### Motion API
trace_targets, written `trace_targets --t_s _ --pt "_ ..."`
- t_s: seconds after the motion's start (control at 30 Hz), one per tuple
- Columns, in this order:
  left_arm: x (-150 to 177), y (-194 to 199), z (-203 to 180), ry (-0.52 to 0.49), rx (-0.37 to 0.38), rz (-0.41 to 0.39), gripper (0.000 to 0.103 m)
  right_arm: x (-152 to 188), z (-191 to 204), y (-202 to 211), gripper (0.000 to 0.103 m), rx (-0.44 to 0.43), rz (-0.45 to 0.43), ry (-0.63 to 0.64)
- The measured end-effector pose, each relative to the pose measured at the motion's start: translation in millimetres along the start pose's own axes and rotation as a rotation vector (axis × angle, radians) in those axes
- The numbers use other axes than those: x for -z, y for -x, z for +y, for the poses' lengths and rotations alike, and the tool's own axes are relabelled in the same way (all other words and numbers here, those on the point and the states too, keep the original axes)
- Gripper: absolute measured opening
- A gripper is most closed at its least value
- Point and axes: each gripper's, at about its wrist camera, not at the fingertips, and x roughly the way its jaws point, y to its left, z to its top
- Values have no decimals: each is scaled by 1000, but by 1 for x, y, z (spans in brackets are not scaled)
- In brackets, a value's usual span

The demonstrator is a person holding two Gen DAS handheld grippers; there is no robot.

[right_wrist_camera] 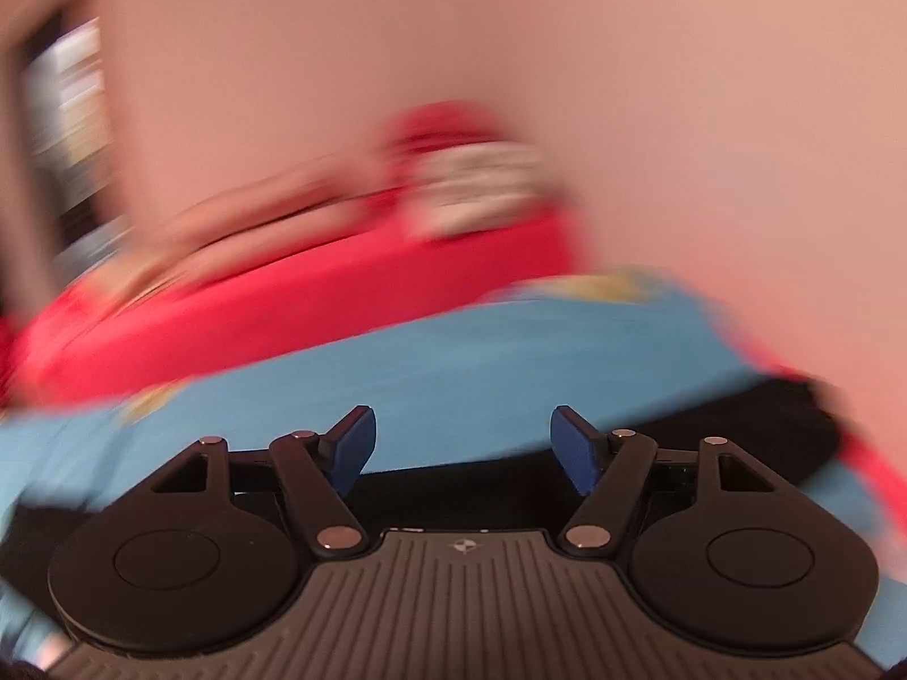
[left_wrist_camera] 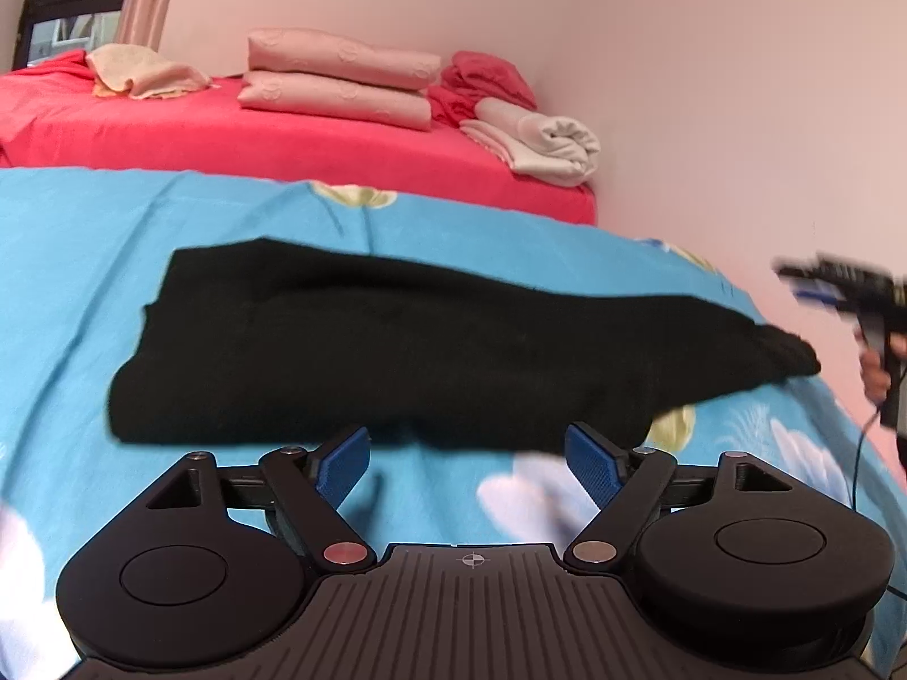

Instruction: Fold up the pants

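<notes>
Black pants (left_wrist_camera: pixel 363 351) lie folded lengthwise on the blue flowered bedspread (left_wrist_camera: pixel 85 260), one narrow end pointing right. My left gripper (left_wrist_camera: pixel 469 456) is open and empty, just in front of the pants' near edge. My right gripper (right_wrist_camera: pixel 463 439) is open and empty; its view is motion-blurred, with black cloth (right_wrist_camera: pixel 737 430) low beneath and behind the fingers. The right gripper also shows in the left wrist view (left_wrist_camera: pixel 850 294), blurred, in the air past the pants' right end.
A red bed (left_wrist_camera: pixel 283 136) lies beyond the blue spread, bearing stacked pink pillows (left_wrist_camera: pixel 340 79), a beige cloth (left_wrist_camera: pixel 142 71), a red heap and rolled white linens (left_wrist_camera: pixel 544 141). A pink wall (left_wrist_camera: pixel 680 85) runs along the right. A window is at far left.
</notes>
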Motion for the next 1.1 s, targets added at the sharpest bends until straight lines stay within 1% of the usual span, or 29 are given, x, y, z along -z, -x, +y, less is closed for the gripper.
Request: trace_targets --t_s 0.03,0.1,0.17,0.27,0.33,0.4,0.47,0.57,0.6,0.63,0.67,0.7,0.73,0.77,0.83,0.9,0.93,0.97,1.03,1.07,1.1 --pt "5 4 3 -3 -3 3 103 -1 33 -7 79 -76 20 60" --pt "11 9 10 -7 -28 14 103 4 101 -24 79 -221 72 185" --pt "15 11 17 -8 -52 23 103 10 167 -44 78 -334 115 301" --pt "18 14 28 27 -22 29 103 21 251 -77 74 -480 189 412" --pt "19 13 36 59 21 38 103 29 302 -101 74 -527 220 494" --pt "20 13 43 86 54 39 103 34 334 -125 74 -547 254 558" --pt "20 12 48 113 85 44 103 39 366 -145 74 -545 284 621" --pt "20 12 53 137 106 42 103 52 394 -161 73 -535 299 700" --pt "21 12 53 136 105 40 103 58 397 -162 69 -528 309 722" --pt "21 13 52 130 103 35 103 64 400 -165 44 -526 335 738" --pt "21 14 51 123 100 31 103 70 399 -164 16 -510 351 749" --pt "21 15 49 116 97 26 103 72 398 -159 10 -495 335 759" --pt "21 16 49 110 95 21 103 67 397 -150 10 -510 315 764" --pt "21 17 48 105 96 16 103 56 391 -139 10 -556 302 734" --pt "21 18 48 101 101 10 103 28 386 -116 10 -692 304 629" --pt "21 18 48 103 104 9 103 5 377 -96 10 -847 277 562" --pt "21 17 48 104 105 7 103 2 377 -100 10 -876 307 544" --pt "21 17 50 104 106 7 103 6 382 -112 10 -860 374 552" --pt "21 17 51 105 101 5 103 28 393 -142 10 -792 481 615" --pt "21 17 52 107 98 3 103 42 398 -156 10 -758 515 647" --pt "22 18 53 112 96 3 103 56 405 -168 10 -708 527 688"
